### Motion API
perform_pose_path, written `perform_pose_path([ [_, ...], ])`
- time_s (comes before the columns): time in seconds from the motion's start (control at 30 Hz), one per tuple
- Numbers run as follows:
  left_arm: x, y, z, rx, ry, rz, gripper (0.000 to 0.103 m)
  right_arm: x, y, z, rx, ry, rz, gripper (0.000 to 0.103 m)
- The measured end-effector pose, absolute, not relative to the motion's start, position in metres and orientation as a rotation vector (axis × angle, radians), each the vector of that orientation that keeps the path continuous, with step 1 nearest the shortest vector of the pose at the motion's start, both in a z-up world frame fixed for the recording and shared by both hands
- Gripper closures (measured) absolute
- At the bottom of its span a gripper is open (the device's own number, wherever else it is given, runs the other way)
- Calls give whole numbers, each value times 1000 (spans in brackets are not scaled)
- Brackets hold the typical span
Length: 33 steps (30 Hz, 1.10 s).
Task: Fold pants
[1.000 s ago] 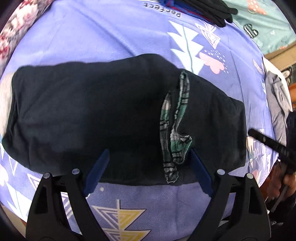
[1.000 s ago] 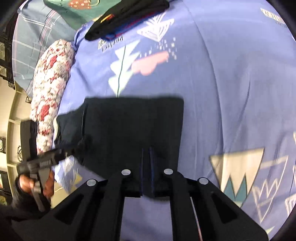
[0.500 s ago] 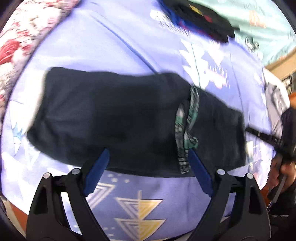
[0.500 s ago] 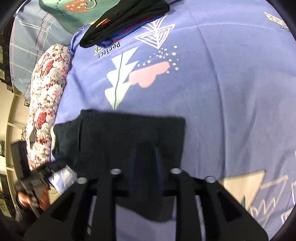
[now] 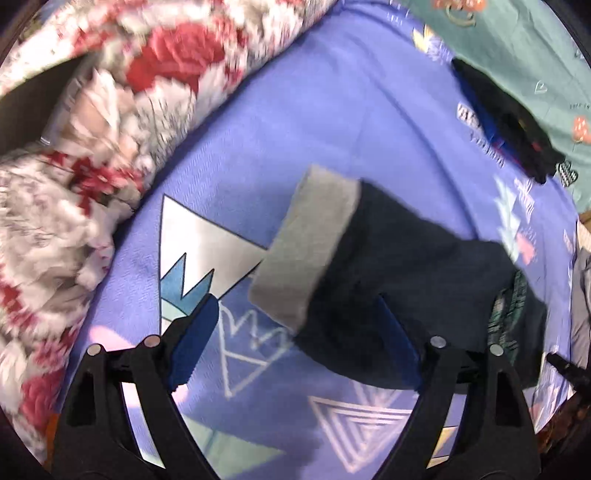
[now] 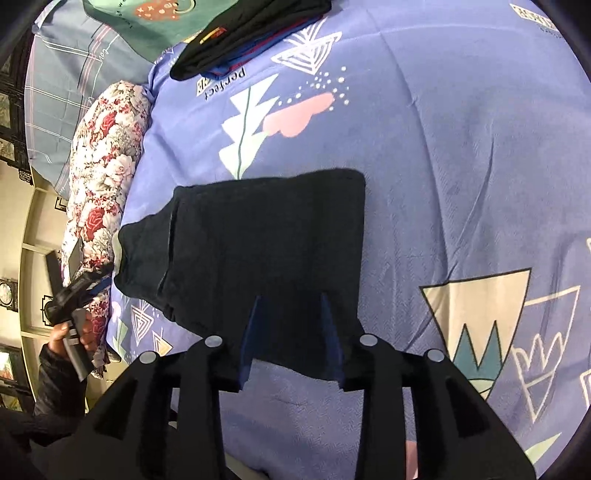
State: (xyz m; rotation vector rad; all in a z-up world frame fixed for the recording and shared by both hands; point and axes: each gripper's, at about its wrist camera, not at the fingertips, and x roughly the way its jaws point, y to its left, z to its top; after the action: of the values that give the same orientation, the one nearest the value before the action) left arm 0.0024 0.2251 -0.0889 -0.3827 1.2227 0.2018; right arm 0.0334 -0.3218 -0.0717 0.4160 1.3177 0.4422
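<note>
Dark navy pants (image 6: pixel 266 258) lie folded flat on the blue patterned bedsheet (image 6: pixel 461 147). In the left wrist view the pants (image 5: pixel 413 280) show a grey cuff band (image 5: pixel 306 243) at one end and a green plaid lining (image 5: pixel 506 310) at the other. My left gripper (image 5: pixel 295 332) is open, its jaws wide, with the cuff end between the fingertips. My right gripper (image 6: pixel 291 332) is open part way, just above the near edge of the pants. The left gripper also shows in the right wrist view (image 6: pixel 79 280), held in a hand.
A floral quilt roll (image 5: pixel 92 147) lies along the sheet's left side. A stack of dark folded clothes (image 6: pixel 243 33) sits at the far end near a teal pillow (image 6: pixel 155 26). A grey garment (image 5: pixel 581 314) lies at the right edge.
My left gripper has swung left along the pants to the grey cuff end, toward the floral quilt. My right gripper has opened from nearly shut and stays over the pants' near edge.
</note>
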Motion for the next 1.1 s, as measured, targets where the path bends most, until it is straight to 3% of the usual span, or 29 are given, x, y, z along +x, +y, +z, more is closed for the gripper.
perform_pose_path([
  [0.1,9,227,-107,-502,1250,145,33,32,-325,-67,422,1304,433,64],
  [0.33,31,214,-118,-431,1226,127,34,29,-328,-71,452,1323,403,63],
  [0.4,34,209,-115,-394,1232,110,56,31,-324,-71,450,1322,407,63],
  [0.5,33,200,-105,-332,1236,95,74,34,-317,-69,442,1320,424,63],
  [0.6,31,192,-87,-291,1232,79,82,38,-312,-70,435,1319,432,63],
  [0.93,15,117,37,-269,996,-236,85,49,-306,-63,440,1302,449,63],
  [1.03,19,64,45,-237,999,-376,84,49,-307,-62,450,1298,449,63],
  [1.1,25,27,33,-221,1027,-470,76,48,-307,-63,452,1298,446,63],
])
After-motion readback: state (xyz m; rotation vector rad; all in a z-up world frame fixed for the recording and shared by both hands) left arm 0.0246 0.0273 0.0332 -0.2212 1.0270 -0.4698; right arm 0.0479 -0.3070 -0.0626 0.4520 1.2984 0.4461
